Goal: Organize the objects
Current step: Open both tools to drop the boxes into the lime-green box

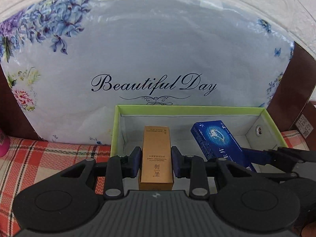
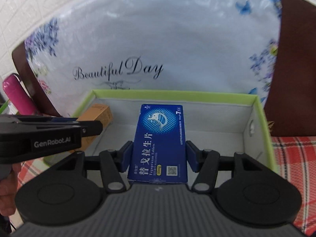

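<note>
My left gripper (image 1: 156,161) is shut on a tall gold carton (image 1: 156,158), its blue pads pressing both long sides. The carton hangs over the left part of a green-rimmed open box (image 1: 189,109) with a white inside. My right gripper (image 2: 159,156) is shut on a flat blue tablet box (image 2: 161,144), held over the middle of the same green-rimmed box (image 2: 173,95). In the left wrist view the blue tablet box (image 1: 219,144) shows to the right of the gold carton. In the right wrist view the gold carton (image 2: 98,118) sits at the left, behind the left gripper's arm.
A large plastic-wrapped floral cushion (image 1: 154,45) printed "Beautiful Day" stands right behind the box. The box rests on a red and cream checked cloth (image 1: 49,158). A pink bottle (image 2: 16,96) stands at far left. A dark brown panel (image 2: 292,69) rises at right.
</note>
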Demonstrator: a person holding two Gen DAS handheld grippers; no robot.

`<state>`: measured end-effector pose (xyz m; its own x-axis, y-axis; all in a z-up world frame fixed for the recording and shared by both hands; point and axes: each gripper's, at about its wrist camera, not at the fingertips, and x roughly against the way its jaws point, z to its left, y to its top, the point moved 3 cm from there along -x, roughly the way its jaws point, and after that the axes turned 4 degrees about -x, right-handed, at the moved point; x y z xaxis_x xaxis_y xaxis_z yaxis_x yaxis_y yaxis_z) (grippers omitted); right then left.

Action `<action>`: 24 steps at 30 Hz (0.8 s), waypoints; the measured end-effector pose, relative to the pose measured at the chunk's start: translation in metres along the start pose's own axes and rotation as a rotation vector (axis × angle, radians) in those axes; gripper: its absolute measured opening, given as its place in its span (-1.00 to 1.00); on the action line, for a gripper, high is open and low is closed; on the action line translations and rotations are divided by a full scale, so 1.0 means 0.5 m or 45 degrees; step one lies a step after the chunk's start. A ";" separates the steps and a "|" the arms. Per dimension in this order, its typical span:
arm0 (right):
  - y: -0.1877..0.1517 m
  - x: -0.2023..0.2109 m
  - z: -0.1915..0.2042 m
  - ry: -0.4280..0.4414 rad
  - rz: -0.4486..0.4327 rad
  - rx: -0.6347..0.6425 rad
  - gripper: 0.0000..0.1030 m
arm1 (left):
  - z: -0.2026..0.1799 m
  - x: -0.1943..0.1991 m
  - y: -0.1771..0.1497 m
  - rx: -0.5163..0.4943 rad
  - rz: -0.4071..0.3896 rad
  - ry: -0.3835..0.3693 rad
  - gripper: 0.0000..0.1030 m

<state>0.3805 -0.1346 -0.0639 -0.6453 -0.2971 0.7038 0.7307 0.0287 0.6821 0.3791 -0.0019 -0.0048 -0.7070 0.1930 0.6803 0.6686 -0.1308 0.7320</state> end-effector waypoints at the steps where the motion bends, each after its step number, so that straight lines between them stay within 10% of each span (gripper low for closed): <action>1: 0.002 -0.014 0.006 0.000 0.019 0.017 0.10 | 0.004 -0.004 -0.002 0.006 -0.016 0.008 -0.34; 4: 0.000 -0.045 0.019 0.001 0.062 0.088 0.32 | 0.013 -0.004 0.000 0.020 -0.073 0.007 0.39; 24: -0.089 0.281 -0.020 -0.044 -0.303 0.122 1.00 | -0.082 0.278 -0.092 -0.073 -0.223 0.205 0.57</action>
<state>0.2597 -0.1872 0.0025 -0.8048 -0.2740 0.5265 0.5340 0.0530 0.8438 0.2407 -0.0087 0.0576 -0.8418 0.0610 0.5363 0.5215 -0.1645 0.8373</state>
